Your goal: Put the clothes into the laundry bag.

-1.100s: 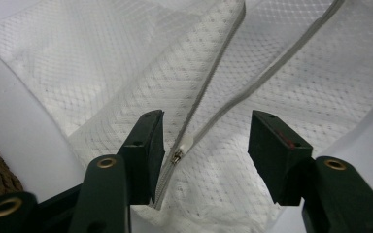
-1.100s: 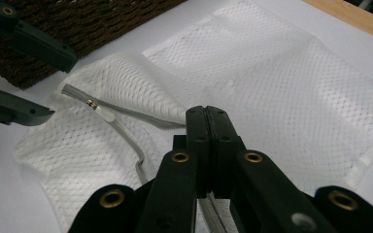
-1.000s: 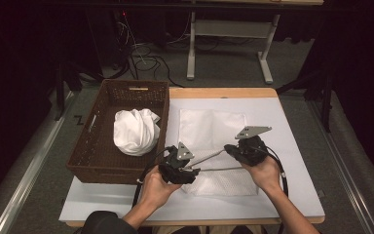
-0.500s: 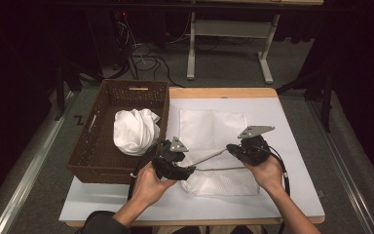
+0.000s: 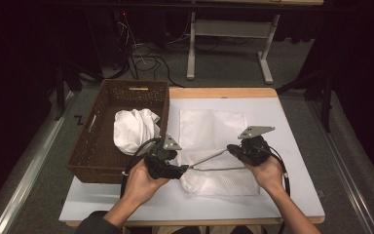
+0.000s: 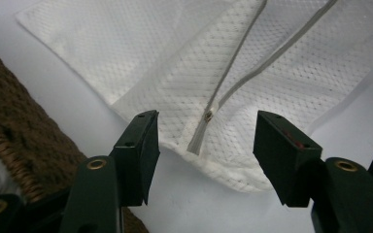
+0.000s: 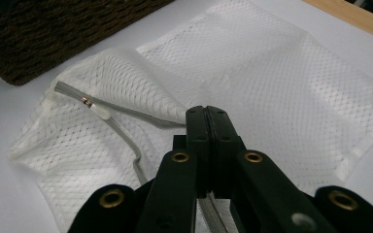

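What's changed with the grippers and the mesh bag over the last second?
The left gripper has drawn back from the bag toward the basket and risen a little; its jaws have just been opening and stand apart with nothing pinched, the zipper pull lying free ahead of them. The right gripper stayed put, shut on the mesh bag at its open zipper. Bag, basket and the white cloth in it haven't moved.

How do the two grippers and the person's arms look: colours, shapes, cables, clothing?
Both grippers, left gripper and right gripper, are black, each carrying a grey three-cornered plate on top and trailing a black cable. Close up, the jaws are flat black blocks on arms with brass-coloured rivets. A dark sleeve covers the left arm near the elbow; the right forearm is bare.
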